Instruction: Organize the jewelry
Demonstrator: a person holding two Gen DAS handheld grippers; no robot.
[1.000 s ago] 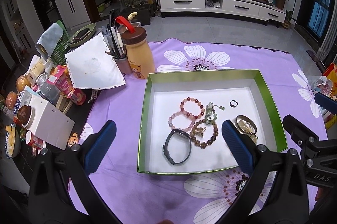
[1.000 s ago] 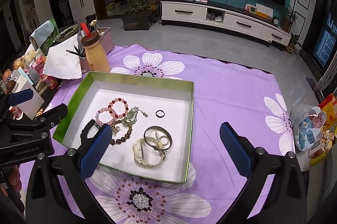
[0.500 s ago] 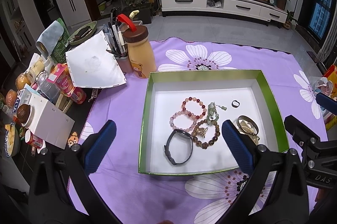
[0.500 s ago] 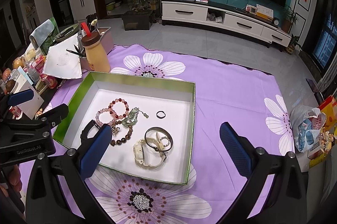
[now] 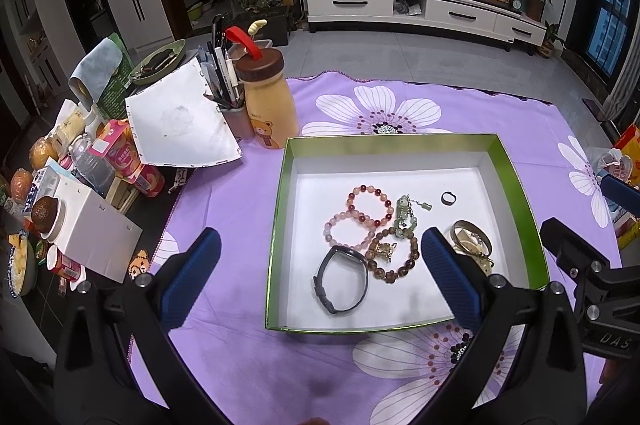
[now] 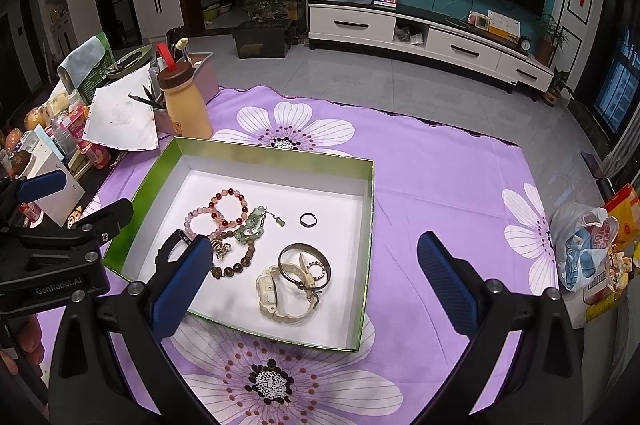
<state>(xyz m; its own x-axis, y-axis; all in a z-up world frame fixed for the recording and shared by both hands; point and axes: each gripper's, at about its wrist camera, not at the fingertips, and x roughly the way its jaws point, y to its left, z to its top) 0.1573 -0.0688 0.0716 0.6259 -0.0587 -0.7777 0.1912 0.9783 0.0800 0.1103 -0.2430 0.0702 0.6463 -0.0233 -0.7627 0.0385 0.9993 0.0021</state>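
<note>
While both claws hang wide, left claw (image 5: 320, 277), right claw (image 6: 314, 281), black wristband (image 5: 342, 279) lies lengthwise toward the camera.

Inside the green-rimmed box (image 5: 516, 177), beaded bracelets (image 5: 360, 215) are lying clustered at the centre, a black band (image 5: 342, 279) nearer its front wall, a small ring (image 5: 448, 198) and cream watch (image 6: 280, 295) rightward.

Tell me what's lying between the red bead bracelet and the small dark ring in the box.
The green jade charm piece, shown in the right wrist view.
</note>
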